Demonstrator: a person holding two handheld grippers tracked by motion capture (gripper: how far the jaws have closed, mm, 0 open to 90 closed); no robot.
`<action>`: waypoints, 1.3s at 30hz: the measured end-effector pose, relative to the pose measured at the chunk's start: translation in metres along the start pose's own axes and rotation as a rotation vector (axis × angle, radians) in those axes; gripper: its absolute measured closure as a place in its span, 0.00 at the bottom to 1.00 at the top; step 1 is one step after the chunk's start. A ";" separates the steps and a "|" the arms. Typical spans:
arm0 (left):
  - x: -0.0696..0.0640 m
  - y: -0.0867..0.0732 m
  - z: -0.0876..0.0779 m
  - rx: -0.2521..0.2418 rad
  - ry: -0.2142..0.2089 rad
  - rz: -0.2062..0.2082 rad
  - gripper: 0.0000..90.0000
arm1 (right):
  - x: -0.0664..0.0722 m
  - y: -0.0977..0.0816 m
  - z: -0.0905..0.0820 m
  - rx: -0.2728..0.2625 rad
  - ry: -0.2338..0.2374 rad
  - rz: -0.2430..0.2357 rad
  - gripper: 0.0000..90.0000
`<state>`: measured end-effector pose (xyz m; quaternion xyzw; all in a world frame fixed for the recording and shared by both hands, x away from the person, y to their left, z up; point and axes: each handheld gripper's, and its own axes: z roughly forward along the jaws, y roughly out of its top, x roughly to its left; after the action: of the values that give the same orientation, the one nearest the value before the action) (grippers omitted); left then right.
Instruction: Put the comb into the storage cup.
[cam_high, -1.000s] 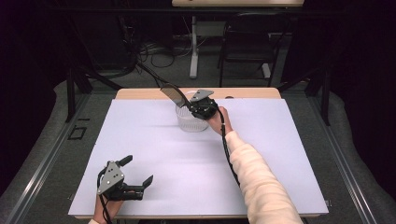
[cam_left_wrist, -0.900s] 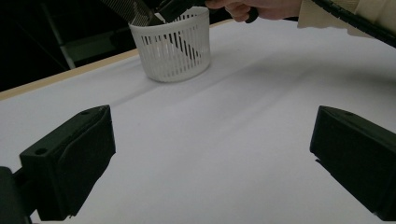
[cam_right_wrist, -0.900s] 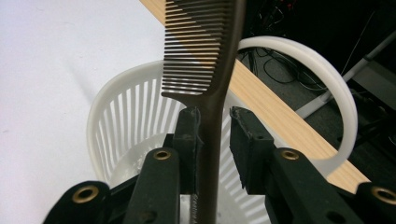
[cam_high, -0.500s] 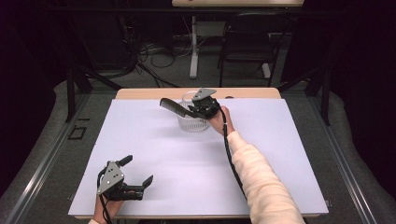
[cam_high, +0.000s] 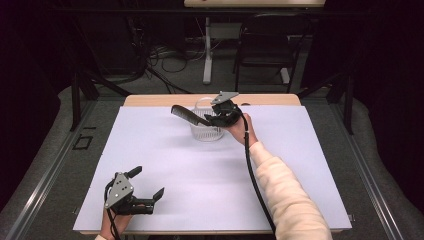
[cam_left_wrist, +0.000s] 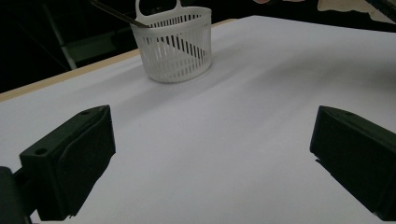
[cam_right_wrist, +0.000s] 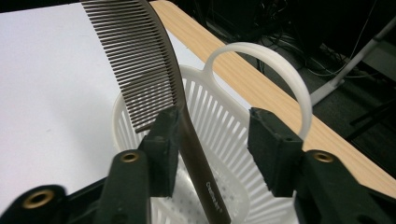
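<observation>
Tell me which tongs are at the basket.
The right tongs, over the white basket by the dark comb. The left tongs sit open at the near edge, nothing between them.

The high view looks down toward twelve o'clock; both gripper views, low and close, share the white slatted plastic basket (cam_high: 206, 125) (cam_left_wrist: 174, 45) (cam_right_wrist: 219, 154).

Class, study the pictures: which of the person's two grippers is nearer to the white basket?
The right gripper: it hangs directly over the white basket, jaws apart beside a comb. The left gripper rests open at the table's near edge, far from it.
</observation>
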<state>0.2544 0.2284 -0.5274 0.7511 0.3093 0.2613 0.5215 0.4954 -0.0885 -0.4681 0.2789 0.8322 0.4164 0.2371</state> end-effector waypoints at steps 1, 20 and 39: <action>0.000 0.000 0.000 0.004 -0.002 0.002 0.00 | -0.001 0.000 -0.003 0.004 0.002 0.004 0.53; 0.000 0.000 0.000 -0.001 -0.002 0.003 0.00 | 0.004 -0.007 -0.033 0.077 0.073 0.016 0.24; 0.000 0.000 0.000 0.000 0.000 -0.004 0.00 | 0.006 -0.040 -0.065 0.131 0.110 0.060 0.12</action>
<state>0.2544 0.2283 -0.5278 0.7503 0.3108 0.2604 0.5222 0.4392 -0.1407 -0.4666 0.2953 0.8607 0.3828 0.1595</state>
